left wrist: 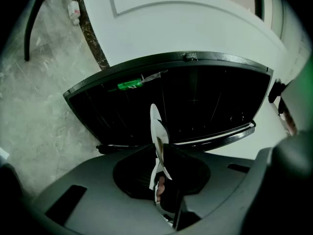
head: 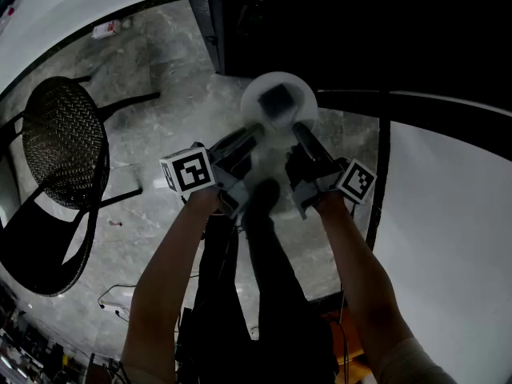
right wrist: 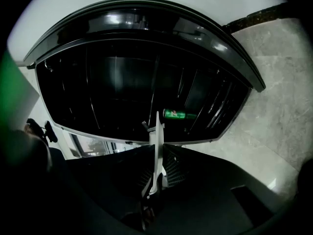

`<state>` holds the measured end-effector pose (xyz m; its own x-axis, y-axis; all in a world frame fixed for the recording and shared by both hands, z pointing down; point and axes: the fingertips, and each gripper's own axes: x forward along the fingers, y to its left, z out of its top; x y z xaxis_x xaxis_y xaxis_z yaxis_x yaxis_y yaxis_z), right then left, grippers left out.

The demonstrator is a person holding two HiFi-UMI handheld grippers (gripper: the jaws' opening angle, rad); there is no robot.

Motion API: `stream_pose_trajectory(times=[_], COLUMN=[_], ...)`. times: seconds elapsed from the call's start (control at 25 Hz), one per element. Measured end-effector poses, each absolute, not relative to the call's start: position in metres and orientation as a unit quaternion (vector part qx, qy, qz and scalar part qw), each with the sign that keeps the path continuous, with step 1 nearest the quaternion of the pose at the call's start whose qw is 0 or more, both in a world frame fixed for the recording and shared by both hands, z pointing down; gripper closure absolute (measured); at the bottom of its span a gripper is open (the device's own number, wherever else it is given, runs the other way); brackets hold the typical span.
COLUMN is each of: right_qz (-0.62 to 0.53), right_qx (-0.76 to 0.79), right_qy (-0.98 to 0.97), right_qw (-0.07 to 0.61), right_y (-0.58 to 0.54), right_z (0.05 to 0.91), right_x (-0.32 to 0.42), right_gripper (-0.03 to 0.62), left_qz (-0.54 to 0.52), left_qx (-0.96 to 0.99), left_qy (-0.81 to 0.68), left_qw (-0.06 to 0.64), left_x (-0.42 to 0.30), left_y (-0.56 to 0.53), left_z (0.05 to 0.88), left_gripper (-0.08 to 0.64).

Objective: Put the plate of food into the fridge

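Grips plate [head: 302, 93] by its rim with left gripper [head: 254, 134] and right gripper [head: 302, 133], both clamped, just before open fridge [head: 336, 30]. Dark food [head: 278, 102] on plate; green can [right wrist: 178, 114] inside fridge.

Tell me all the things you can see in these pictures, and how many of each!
plate: one, white, held up in front of the fridge
food: one blurry lump, dark, on the plate
fridge: one, dark inside, open, just ahead of the plate
drink can or bottle: one, green, lying inside the fridge
chair: one, black mesh, on the floor at the left of the head view
floor: one, grey stone, under everything
small white thing: one, on the floor by the wall, too small to name
left tongs: one, dark grey, shut on the plate's left rim
right tongs: one, dark grey, shut on the plate's right rim
arms: two, bare, behind the tongs
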<state>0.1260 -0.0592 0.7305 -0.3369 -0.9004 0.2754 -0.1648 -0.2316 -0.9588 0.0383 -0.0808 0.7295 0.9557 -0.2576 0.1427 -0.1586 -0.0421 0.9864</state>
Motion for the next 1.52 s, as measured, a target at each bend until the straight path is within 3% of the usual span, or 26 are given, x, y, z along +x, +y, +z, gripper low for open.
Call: stream_pose_trajectory(times=[0.32, 0.76, 1.08, 1.36, 1.4, 1.44, 1.52], right_qz=[-0.587, -0.563, -0.559, -0.575, -0.581, -0.587, -0.59], right_qx=[-0.527, -0.535, -0.569, -0.589, -0.583, -0.574, -0.553], right_qy=[0.577, 0.614, 0.597, 0.561, 0.562, 0.566, 0.586], right_qw=[0.212, 0.14, 0.084, 0.089, 0.084, 0.075, 0.047], right_y=[-0.067, -0.075, -0.059, -0.03, -0.025, -0.021, -0.016], right_z=[0.743, 0.756, 0.774, 0.783, 0.786, 0.788, 0.791], right_x=[0.132, 0.135, 0.15, 0.182, 0.18, 0.175, 0.163], right_gripper=[0.549, 0.546, 0.455, 0.45, 0.46, 0.541, 0.566], left_qz=[-0.052, -0.076, -0.083, -0.088, -0.09, -0.092, -0.093], left_qx=[0.655, 0.608, 0.602, 0.609, 0.608, 0.607, 0.605], left_qy=[-0.195, -0.215, -0.226, -0.236, -0.236, -0.237, -0.242], left_qw=[0.728, 0.761, 0.762, 0.752, 0.753, 0.753, 0.753], left_x=[0.041, 0.051, 0.055, 0.06, 0.06, 0.06, 0.061], left_y=[-0.086, -0.086, -0.086, -0.097, -0.098, -0.098, -0.1], left_z=[0.747, 0.775, 0.796, 0.807, 0.809, 0.811, 0.816], left_gripper=[0.534, 0.543, 0.545, 0.545, 0.545, 0.545, 0.545])
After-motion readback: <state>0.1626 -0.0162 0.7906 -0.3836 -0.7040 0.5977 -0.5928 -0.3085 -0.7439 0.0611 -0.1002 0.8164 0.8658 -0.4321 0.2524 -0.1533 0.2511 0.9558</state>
